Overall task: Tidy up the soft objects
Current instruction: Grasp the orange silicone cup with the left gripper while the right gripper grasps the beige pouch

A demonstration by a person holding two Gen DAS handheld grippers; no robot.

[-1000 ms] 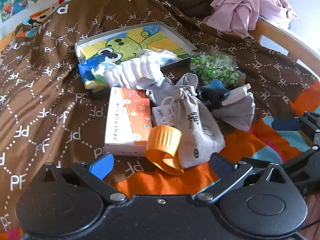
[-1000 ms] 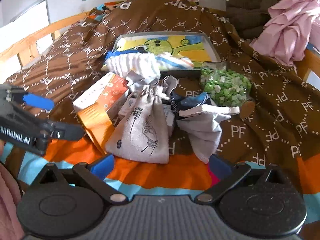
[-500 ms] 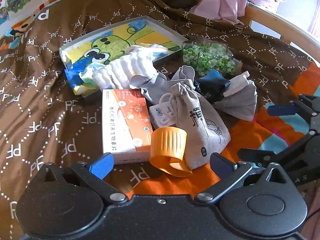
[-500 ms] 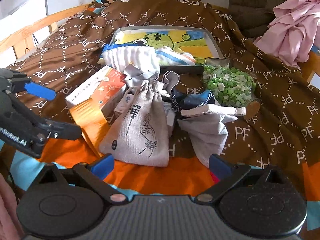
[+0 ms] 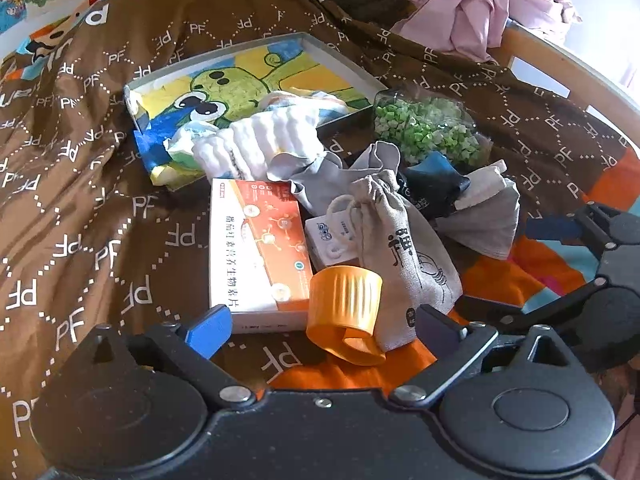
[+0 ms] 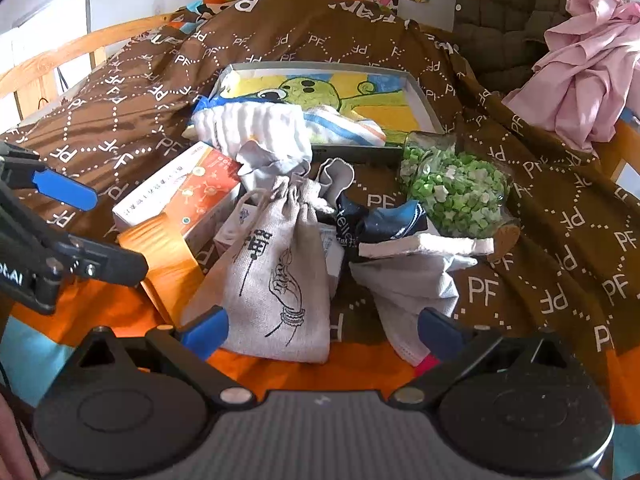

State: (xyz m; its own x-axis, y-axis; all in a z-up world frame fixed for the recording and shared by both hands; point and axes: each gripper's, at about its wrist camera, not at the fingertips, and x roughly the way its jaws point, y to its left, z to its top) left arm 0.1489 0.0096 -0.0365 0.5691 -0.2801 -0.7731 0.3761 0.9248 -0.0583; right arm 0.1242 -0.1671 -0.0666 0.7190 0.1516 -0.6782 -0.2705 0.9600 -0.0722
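Linen, pale and printed with a black hand drawing, makes up the drawstring pouch (image 6: 276, 276) that lies in the middle of the heap on the bed, and it serves as the landmark. Left of the pouch lies an orange-and-white carton (image 5: 260, 252), with an orange ribbed cap (image 5: 346, 312) on its side touching the pouch's near left edge. Tucked between the carton and the pouch is a small white packet (image 5: 332, 236). Behind the pouch a grey cloth (image 5: 320, 176) is crumpled, and beyond that a white ribbed towel (image 5: 260, 144) hangs over the near rim of a shallow box (image 6: 422, 96) whose floor shows a green cartoon creature. Right of the pouch a dark blue fabric item (image 6: 384, 220) sits against a second grey bag (image 6: 408, 284), which has a white flat strip (image 6: 424, 246) across its top. Behind those, a clear jar of green and white bits (image 6: 456, 192) lies on its side. Everything rests on a brown bedspread (image 5: 80, 208) printed with "PF". Pink clothing (image 6: 588, 76) is bunched far right of the pouch.

The left gripper (image 5: 320, 324) hovers just before the cap and carton; its jaws are wide apart and closing, pressing on nothing. The right gripper (image 6: 320, 326) hovers at the pouch's near end, jaws spread wide and gripping nothing.
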